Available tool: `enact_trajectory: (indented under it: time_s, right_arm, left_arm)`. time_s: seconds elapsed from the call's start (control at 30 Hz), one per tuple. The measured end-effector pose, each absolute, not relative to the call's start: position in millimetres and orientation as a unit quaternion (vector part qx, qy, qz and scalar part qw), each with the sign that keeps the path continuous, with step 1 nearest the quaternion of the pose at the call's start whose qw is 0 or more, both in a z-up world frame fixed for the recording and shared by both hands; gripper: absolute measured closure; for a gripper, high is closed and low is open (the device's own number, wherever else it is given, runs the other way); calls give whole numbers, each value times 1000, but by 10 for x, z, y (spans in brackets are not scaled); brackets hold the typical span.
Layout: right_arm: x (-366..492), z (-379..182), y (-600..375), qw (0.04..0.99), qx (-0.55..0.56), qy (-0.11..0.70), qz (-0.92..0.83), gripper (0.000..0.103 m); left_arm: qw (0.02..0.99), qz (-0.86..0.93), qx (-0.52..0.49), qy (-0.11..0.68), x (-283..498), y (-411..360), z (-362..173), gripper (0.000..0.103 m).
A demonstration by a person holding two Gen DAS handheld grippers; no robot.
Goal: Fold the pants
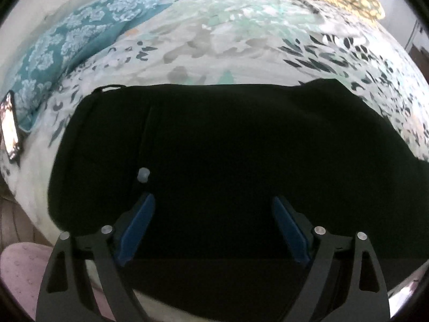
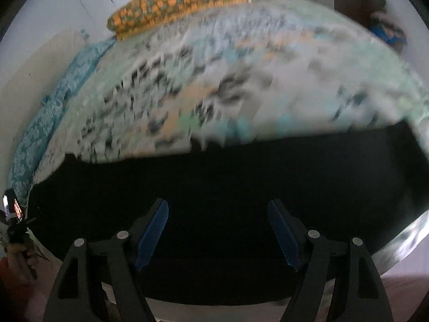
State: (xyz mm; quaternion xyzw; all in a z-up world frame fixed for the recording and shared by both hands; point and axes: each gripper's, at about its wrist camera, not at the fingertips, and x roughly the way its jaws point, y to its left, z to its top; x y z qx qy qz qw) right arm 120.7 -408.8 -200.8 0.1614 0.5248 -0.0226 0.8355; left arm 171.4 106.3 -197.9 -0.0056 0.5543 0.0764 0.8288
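Black pants (image 1: 214, 147) lie flat on the bed as a wide dark slab, their waist end at the left in the left wrist view, where a small pale toggle (image 1: 143, 174) shows. My left gripper (image 1: 213, 201) hangs over them with its blue pads wide apart and nothing between them. In the right wrist view, which is blurred, the same pants (image 2: 228, 182) stretch across the lower half. My right gripper (image 2: 217, 206) stands open above them, holding nothing.
The bed wears a pale floral sheet (image 1: 228, 35). A teal patterned pillow (image 1: 67, 43) lies along the left, an orange-dotted pillow (image 2: 177, 2) at the far end. A phone (image 1: 9, 126) rests at the left edge of the bed.
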Motion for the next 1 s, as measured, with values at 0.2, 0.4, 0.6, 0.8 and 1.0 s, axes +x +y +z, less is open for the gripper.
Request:
enact_trajectory:
  time_s: [0.2,0.4,0.6,0.8,1.0]
  right_arm:
    - [1244,-2133,-4030,830,143,539,-18,19]
    - [1216,-2184,-3922,839,112,532,-2,8]
    - [1216,-2251,-3775,841,59,538,-4,0]
    - [1214,-2263,-3798,842,61,537,-4,0]
    - [1206,-2263,-3780,843,58,534,-6,0]
  left_arm:
    - [878,-21,-10,478,1696,711,-1519,9]
    - [866,-85,-1,493,2344,301,-1632,9]
    - [830,-28,-6,557,2797,292,-2145,7]
    - [834,0,25,552,2834,301,-2073,2]
    - [851,-24,-12,524,2482,572,-1794,2]
